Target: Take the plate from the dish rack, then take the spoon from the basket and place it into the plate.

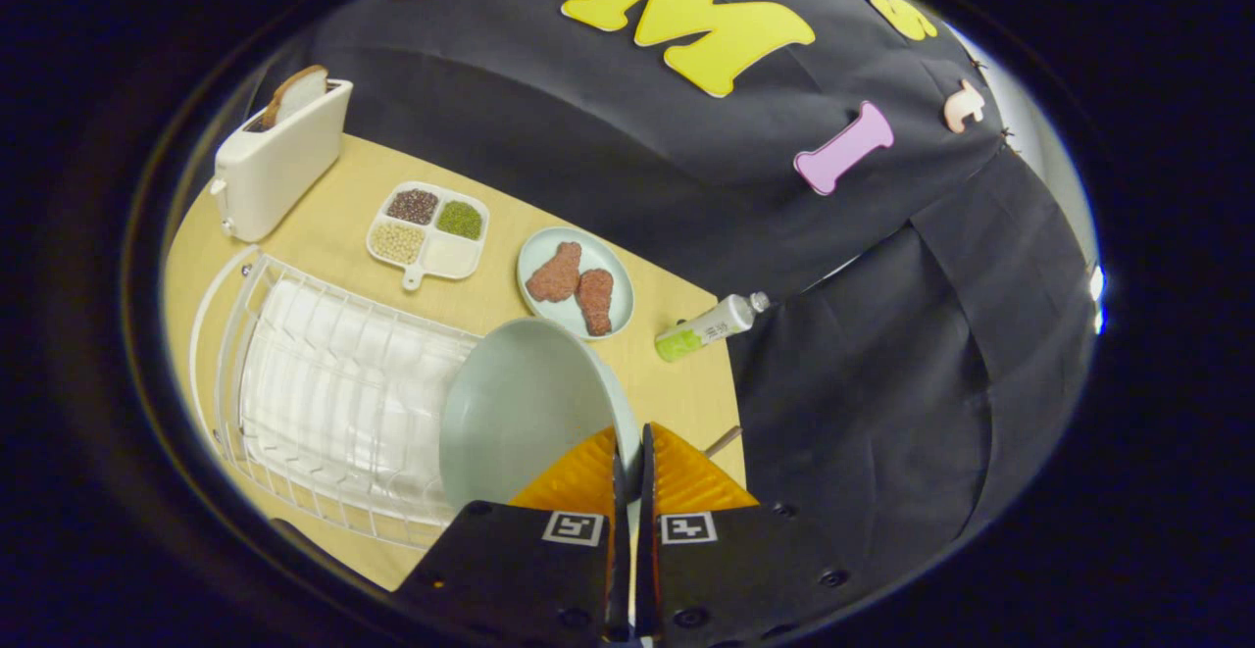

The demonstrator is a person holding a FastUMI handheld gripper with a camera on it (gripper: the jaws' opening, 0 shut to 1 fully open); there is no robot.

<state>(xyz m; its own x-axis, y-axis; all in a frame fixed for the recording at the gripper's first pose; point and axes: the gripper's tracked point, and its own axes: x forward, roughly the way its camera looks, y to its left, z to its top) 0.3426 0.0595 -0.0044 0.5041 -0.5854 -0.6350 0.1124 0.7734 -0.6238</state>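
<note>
A pale grey-green plate (515, 408) stands on edge, lifted above the right end of the white wire dish rack (324, 403). My gripper (629, 447) is shut on the plate's rim, one finger on each side of it. The plate's hollow face turns toward the rack. A thin brown stick end (724, 440) pokes out just right of the fingers; I cannot tell what it is.
On the wooden table (471, 300) beyond the rack: a white toaster (279, 158) with a bread slice, a four-part tray of grains (428, 231), a small plate with two meat pieces (577, 282), and a green-white tube (711, 326) by the table's right edge.
</note>
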